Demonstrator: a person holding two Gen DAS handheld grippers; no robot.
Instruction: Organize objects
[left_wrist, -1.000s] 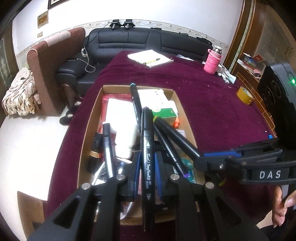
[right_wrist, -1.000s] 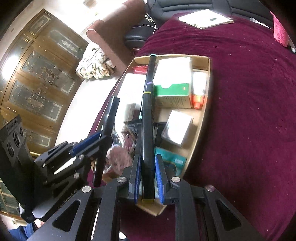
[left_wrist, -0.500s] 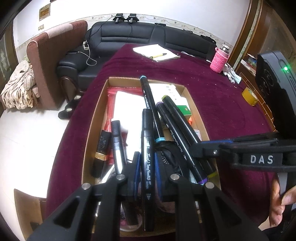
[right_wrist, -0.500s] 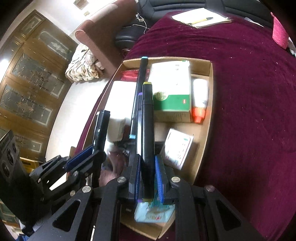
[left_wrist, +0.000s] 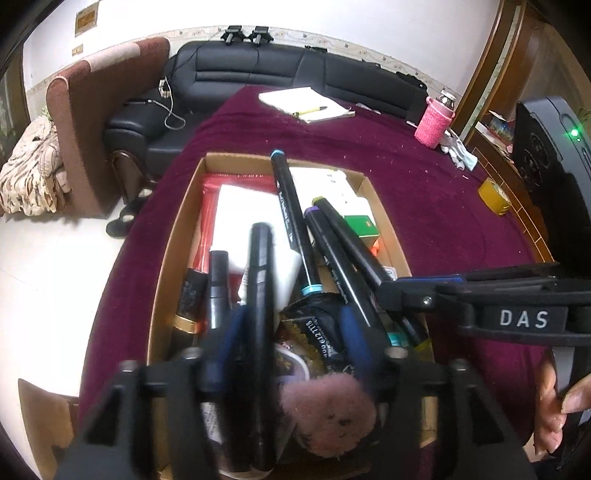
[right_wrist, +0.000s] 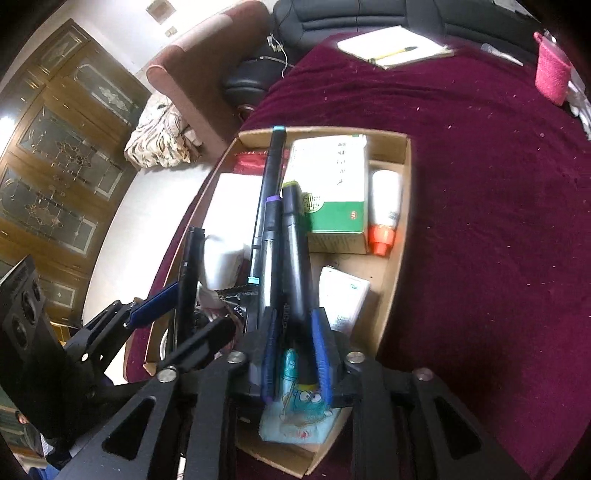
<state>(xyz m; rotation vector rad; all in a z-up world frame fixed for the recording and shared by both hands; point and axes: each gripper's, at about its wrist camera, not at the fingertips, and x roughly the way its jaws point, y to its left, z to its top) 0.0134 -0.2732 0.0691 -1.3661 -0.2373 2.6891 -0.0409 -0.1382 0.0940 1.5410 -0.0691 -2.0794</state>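
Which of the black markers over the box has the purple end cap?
The black marker with the purple cap, lying left of the yellow-green-capped marker; the longer one's is teal.
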